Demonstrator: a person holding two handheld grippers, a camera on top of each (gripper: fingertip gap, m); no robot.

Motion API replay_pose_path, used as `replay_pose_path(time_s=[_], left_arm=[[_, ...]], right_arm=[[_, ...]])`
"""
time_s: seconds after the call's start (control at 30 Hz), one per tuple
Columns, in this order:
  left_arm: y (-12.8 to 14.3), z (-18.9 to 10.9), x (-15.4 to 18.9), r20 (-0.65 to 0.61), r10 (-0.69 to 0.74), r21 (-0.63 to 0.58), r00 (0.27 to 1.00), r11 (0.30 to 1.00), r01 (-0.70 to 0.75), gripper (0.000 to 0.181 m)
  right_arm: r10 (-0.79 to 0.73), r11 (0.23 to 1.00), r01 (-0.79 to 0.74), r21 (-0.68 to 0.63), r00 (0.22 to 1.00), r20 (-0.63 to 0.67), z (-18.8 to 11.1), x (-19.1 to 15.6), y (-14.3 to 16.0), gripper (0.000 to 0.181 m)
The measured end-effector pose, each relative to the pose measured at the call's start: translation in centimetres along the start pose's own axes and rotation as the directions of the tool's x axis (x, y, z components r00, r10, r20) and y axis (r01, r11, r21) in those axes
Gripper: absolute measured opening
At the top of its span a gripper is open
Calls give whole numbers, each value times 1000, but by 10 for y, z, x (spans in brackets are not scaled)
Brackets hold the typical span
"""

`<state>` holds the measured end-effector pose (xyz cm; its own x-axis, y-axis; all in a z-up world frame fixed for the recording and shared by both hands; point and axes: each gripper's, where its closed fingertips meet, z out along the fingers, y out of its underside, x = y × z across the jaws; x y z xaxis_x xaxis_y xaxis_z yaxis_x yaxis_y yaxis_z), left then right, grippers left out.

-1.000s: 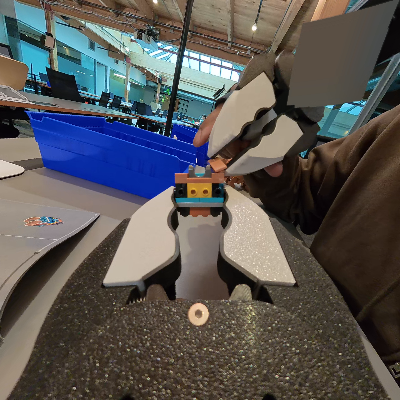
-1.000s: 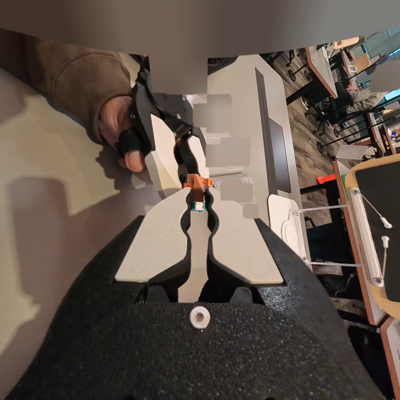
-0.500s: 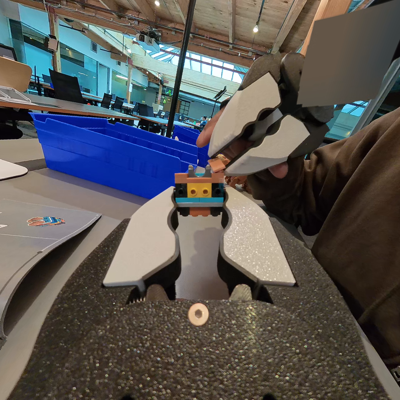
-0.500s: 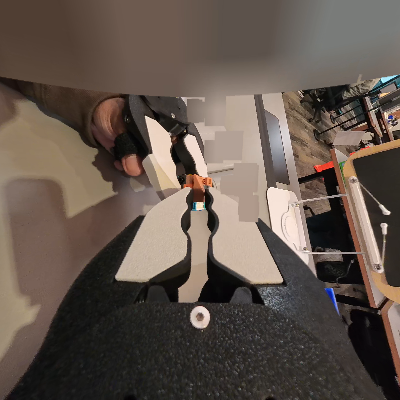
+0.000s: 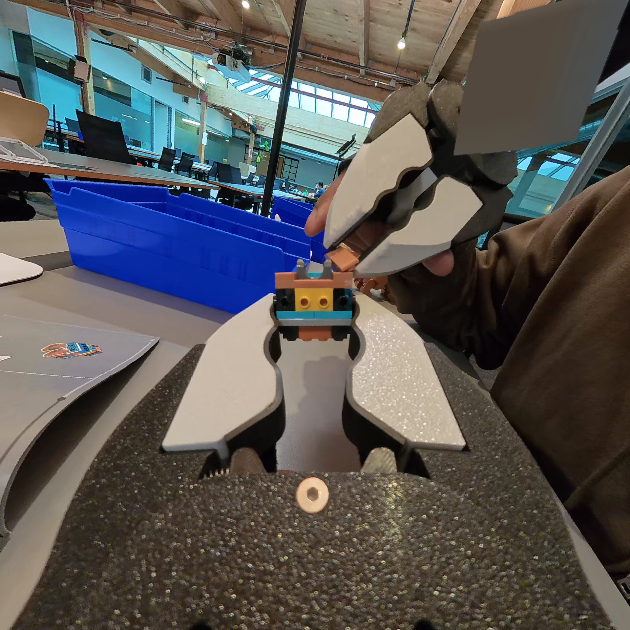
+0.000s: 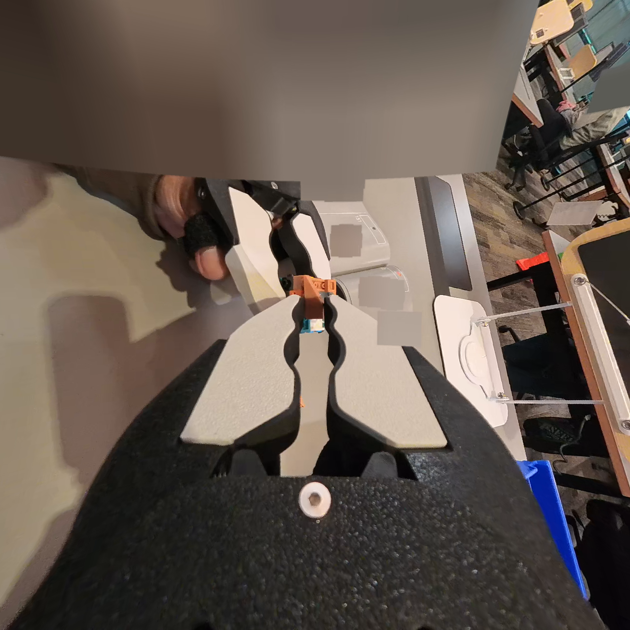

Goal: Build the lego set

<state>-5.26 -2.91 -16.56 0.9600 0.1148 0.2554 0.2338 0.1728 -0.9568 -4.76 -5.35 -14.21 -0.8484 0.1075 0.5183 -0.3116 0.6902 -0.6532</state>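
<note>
Far left on grey table (image 5: pixel 102 300): instruction sheet (image 5: pixel 64 361). Behind it, blue bin (image 5: pixel 163 235). Centre: left gripper (image 5: pixel 314 315) clamped on small lego build (image 5: pixel 313 303), held just above table. Upper right: right gripper (image 5: pixel 342 255) pinching brown brick (image 5: pixel 342 260), brick's low corner at build's top-right edge; contact unclear.

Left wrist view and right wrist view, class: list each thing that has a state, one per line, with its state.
Left gripper: shut on the lego model.
Lego model: held upright, partly built.
Right gripper: shut on the brown brick.
Brown brick: tilted at the model's top right corner.
Blue bin: open-topped, on the table.
</note>
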Motion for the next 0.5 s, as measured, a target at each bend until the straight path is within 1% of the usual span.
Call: replay_pose_path(time_s=[0.33, 0.5], left_arm=[[-1, 0, 0, -2, -2, 6, 1000, 1000, 2, 37], [-1, 0, 0, -3, 1, 5, 1000, 1000, -1, 37]], right_arm=[[36, 998, -37, 42, 999, 28, -5, 1, -5, 15], [110, 991, -114, 71, 993, 53, -7, 7, -5, 14]])
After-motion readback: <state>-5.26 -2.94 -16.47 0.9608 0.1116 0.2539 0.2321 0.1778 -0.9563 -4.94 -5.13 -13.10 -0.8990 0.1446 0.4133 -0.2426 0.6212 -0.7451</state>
